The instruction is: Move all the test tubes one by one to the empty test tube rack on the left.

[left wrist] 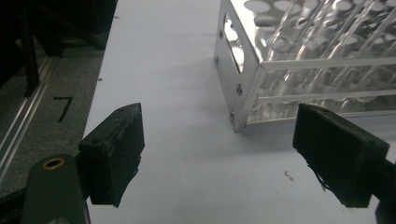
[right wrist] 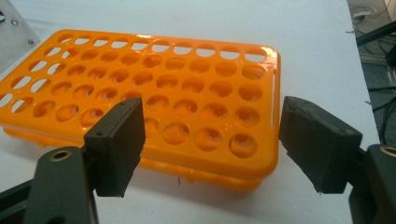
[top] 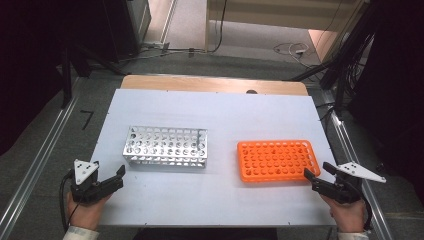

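The left hand-held gripper (top: 121,176) sits at the near left corner of the white worktop (top: 220,112), just short of the near left corner of the metal rack (top: 165,146), with its jaws spread wide and nothing between them; in the left gripper view that corner of the metal rack (left wrist: 243,84) stands a little beyond the gap, apart from both pads (left wrist: 119,149). The metal rack stands upright on the worktop, its top plate full of round holes and its side open. To the right of the metal rack, well apart from it, lies the orange rack (top: 277,160), flat and low, also pierced by rows of round holes. Farthest from the metal rack, the right hand-held gripper (top: 317,172) waits at the near right corner of the orange rack, jaws wide apart and empty; in the right gripper view the orange rack (right wrist: 187,107) lies just beyond the pads (right wrist: 121,140), untouched.
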Demonstrator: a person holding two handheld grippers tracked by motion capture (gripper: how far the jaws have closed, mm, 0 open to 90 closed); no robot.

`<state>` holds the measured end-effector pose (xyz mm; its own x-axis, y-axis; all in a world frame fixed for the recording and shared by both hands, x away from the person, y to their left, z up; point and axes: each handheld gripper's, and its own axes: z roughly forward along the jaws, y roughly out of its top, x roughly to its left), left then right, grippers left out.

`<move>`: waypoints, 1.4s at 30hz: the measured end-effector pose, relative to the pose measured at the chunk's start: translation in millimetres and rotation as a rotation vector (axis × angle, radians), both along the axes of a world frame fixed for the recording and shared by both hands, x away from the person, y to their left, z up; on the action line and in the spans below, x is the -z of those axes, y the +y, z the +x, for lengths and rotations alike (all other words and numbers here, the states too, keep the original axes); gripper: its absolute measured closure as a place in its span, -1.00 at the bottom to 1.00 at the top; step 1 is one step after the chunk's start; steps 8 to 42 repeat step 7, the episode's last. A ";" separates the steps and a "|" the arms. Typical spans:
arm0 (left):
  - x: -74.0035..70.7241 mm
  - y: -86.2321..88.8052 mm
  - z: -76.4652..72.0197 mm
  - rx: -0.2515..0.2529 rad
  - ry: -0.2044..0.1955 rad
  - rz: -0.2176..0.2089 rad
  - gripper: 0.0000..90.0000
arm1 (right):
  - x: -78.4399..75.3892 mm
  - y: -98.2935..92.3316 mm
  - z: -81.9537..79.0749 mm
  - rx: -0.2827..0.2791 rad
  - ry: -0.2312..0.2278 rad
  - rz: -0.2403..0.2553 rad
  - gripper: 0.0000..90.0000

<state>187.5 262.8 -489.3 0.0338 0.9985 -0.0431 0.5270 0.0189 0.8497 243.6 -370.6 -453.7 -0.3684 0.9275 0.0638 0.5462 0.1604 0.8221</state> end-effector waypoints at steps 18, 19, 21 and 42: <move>10.3 -3.4 7.6 0.006 0.057 0.020 -0.64 | 16.2 -16.6 -6.3 -0.007 0.068 -0.021 -0.65; 10.3 -3.4 7.6 0.006 0.057 0.020 -0.64 | 16.2 -16.6 -6.3 -0.007 0.068 -0.021 -0.65; 10.3 -3.4 7.6 0.006 0.057 0.020 -0.64 | 16.2 -16.6 -6.3 -0.007 0.068 -0.021 -0.65; 10.3 -3.4 7.6 0.006 0.057 0.020 -0.64 | 16.2 -16.6 -6.3 -0.007 0.068 -0.021 -0.65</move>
